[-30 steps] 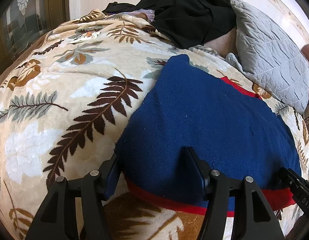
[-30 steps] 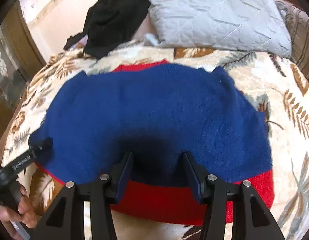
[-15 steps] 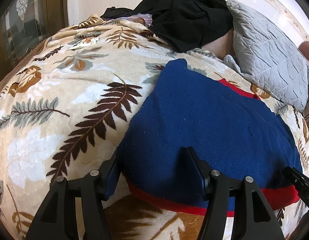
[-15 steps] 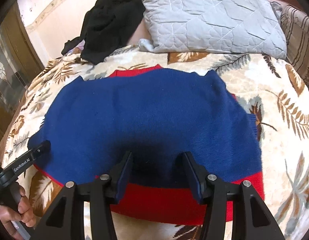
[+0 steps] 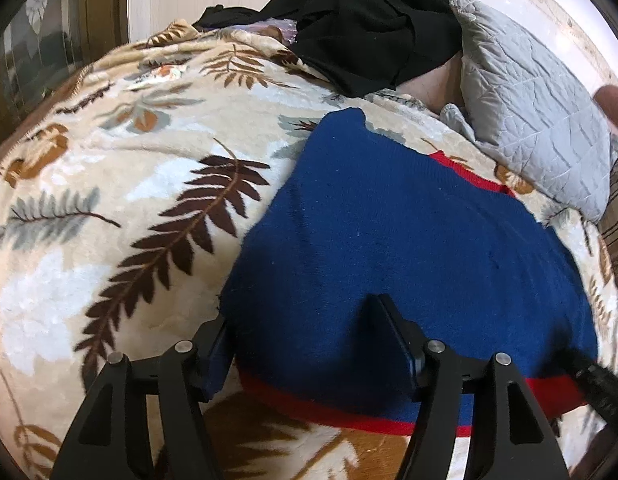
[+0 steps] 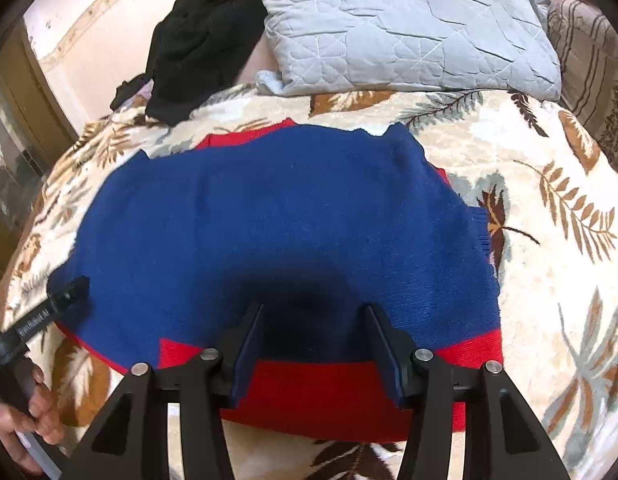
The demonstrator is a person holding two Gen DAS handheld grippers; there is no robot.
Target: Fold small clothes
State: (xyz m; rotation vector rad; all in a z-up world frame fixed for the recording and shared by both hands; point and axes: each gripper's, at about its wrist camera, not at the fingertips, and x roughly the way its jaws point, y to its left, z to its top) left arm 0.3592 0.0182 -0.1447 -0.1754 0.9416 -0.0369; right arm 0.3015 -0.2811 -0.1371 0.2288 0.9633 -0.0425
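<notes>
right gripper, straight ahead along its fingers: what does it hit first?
Most likely the blue sweater. The right gripper is open, fingers over the sweater's near red hem, blue knit between and beyond them. Past that come the blanket and grey pillow. Height above the fabric is unclear.

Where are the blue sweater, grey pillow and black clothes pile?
blue sweater (image 6: 293, 208): right wrist view, middle of the blue body.
grey pillow (image 6: 405, 28): right wrist view, quilted face.
black clothes pile (image 5: 369, 20): left wrist view, centre of the heap.
</notes>
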